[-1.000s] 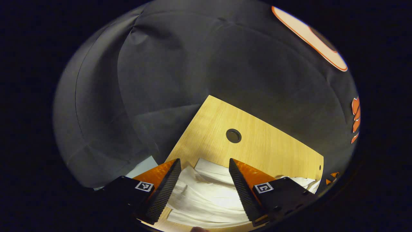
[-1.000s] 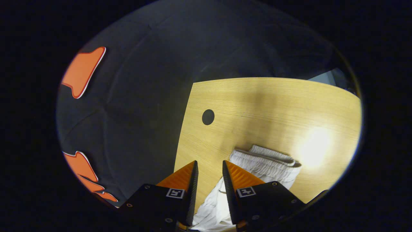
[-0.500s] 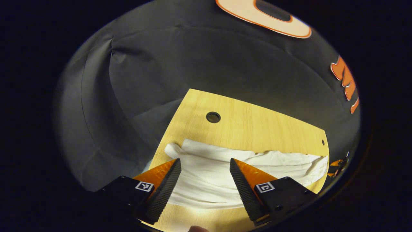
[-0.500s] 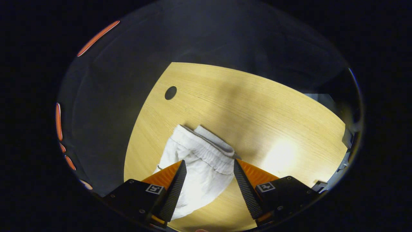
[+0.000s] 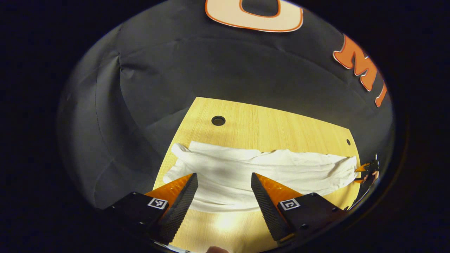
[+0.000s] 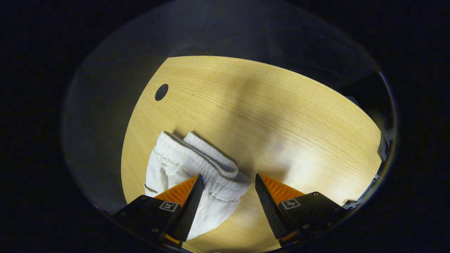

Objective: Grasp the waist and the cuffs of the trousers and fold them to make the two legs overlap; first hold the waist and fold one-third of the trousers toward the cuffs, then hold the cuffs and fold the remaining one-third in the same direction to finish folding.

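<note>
Trousers (image 5: pixel 260 172), white and already doubled leg over leg, lie in a long band across the wooden table (image 5: pixel 267 126), the step in hand being the first fold from the waist. In the left gripper view, nearest the lens, the left gripper (image 5: pixel 224 191) hangs spread wide above the near edge of the cloth, pinching nothing; beyond it the band runs to the right, where the other gripper shows small at the table's far right end, just beside the cloth. In the right gripper view the right gripper (image 6: pixel 228 196) is likewise spread, its fingers to either side of the elastic waist (image 6: pixel 197 160), which bunches in two ridges. Farther off sits a round hole (image 6: pixel 161 92) in the table. To fold well, each claw should probably bite both layers of the waistband at its two corners, lift evenly, and carry it a third of the way toward the cuffs, keeping the edges square.
</note>
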Demonstrator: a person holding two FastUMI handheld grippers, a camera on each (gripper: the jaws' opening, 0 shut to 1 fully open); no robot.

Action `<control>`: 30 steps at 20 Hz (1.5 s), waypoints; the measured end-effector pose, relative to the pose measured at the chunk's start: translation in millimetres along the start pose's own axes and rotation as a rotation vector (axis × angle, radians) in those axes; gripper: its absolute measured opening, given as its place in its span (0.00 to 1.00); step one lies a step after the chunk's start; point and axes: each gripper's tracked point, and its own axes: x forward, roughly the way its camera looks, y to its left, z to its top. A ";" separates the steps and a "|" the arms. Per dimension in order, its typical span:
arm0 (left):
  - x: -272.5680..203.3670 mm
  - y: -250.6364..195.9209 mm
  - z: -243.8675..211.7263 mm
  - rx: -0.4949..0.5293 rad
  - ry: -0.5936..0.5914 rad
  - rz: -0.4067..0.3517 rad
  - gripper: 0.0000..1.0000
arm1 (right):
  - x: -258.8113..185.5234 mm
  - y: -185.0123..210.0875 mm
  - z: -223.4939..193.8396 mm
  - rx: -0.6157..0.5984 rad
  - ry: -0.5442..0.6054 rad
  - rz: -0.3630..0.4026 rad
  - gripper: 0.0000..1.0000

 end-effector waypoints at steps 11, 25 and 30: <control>-30.7 -16.2 -90.6 -0.048 0.048 0.040 0.99 | 7.2 4.9 5.3 0.006 -0.054 0.115 0.14; -45.7 -17.1 -106.0 -0.129 -0.001 0.019 1.00 | -79.1 38.1 17.0 -0.174 -0.251 0.300 0.07; -45.4 -18.0 -105.9 -0.132 -0.020 0.014 1.00 | -85.2 39.9 27.6 -0.254 -0.327 0.363 0.07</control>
